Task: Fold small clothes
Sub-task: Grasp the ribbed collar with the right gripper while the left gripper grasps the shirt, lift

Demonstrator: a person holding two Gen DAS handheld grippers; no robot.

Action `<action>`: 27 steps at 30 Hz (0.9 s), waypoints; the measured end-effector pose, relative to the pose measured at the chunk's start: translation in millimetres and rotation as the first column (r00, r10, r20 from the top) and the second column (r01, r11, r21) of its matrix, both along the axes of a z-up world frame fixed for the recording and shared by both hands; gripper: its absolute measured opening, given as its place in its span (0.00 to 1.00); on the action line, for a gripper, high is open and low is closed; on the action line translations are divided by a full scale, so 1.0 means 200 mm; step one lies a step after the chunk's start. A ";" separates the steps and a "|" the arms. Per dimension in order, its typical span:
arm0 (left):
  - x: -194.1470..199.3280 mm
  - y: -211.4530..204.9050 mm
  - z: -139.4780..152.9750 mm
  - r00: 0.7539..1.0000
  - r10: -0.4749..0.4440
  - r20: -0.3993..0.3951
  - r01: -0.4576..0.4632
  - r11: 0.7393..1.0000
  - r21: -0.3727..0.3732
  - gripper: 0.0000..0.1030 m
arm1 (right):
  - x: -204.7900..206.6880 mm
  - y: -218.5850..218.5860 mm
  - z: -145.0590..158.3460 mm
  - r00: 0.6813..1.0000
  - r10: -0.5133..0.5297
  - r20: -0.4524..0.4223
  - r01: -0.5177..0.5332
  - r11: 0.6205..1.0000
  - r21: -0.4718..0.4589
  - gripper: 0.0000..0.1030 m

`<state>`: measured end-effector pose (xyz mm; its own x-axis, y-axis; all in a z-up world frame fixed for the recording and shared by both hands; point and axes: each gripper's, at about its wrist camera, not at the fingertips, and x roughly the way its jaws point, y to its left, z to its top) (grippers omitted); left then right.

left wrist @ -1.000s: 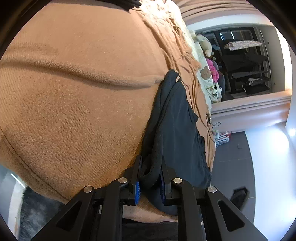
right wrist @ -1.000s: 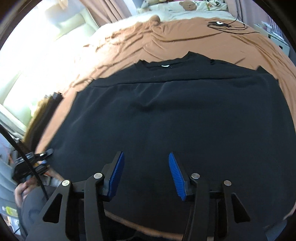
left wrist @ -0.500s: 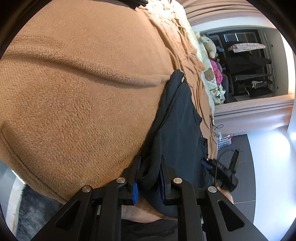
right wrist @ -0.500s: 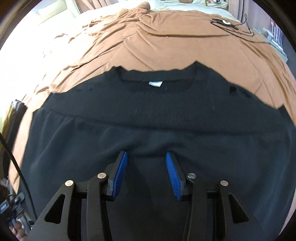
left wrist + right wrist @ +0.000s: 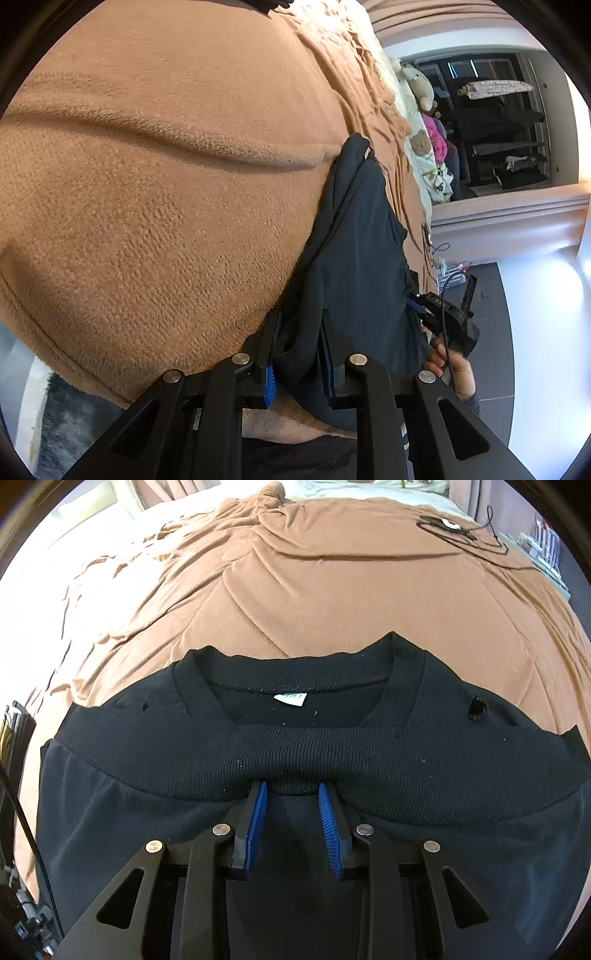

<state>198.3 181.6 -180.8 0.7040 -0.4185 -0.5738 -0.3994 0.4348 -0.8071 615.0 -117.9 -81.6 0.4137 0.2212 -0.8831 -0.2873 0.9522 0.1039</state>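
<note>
Compared with a second ago, the right gripper (image 5: 290, 794) has travelled up the black top (image 5: 295, 746) from its lower body to the ribbed band below the collar, and its jaws have been closing. A ridge of ribbed cloth now bunches between the blue pads (image 5: 257, 823), which stand narrowly apart at their tips; whether they already press the fabric cannot be told. In the left wrist view the right gripper (image 5: 439, 314) and the hand (image 5: 456, 369) holding it now show at the top's right edge, where a second ago there was only floor. The left gripper (image 5: 297, 354) has kept its place and its grip: its jaws pinch a rolled fold of the top (image 5: 354, 258) between the blue pads (image 5: 270, 382).

The top lies flat on the brown blanket (image 5: 332, 590) at the near edge of the bed. In the right wrist view its collar (image 5: 295, 679) points far, with the white tag (image 5: 290, 698) showing inside, so its long axis runs near to far and its shoulders spread left and right. A small hole (image 5: 477, 709) shows on the right shoulder. A black cable (image 5: 476, 539) lies on the far right of the blanket, well apart from the top. In the left wrist view the top stretches away from the gripper toward stuffed toys (image 5: 421, 144) at the far end.
</note>
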 end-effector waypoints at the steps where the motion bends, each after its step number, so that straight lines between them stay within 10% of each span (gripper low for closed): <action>1: 0.00 0.00 0.00 1.000 -0.003 -0.001 0.003 1.000 0.003 0.19 | -0.01 0.01 0.00 1.000 0.006 0.001 -0.006 1.000 -0.007 0.26; 15: 0.04 0.01 0.26 0.985 -0.072 0.158 0.080 0.996 -0.047 0.10 | -0.59 0.02 -0.08 0.978 0.207 -0.030 -0.203 0.974 0.104 0.25; 27: 0.14 -0.11 0.57 0.962 -0.158 0.223 0.156 0.987 0.025 0.09 | -0.92 -0.04 -0.21 0.979 0.202 -0.020 -0.195 0.963 0.185 0.03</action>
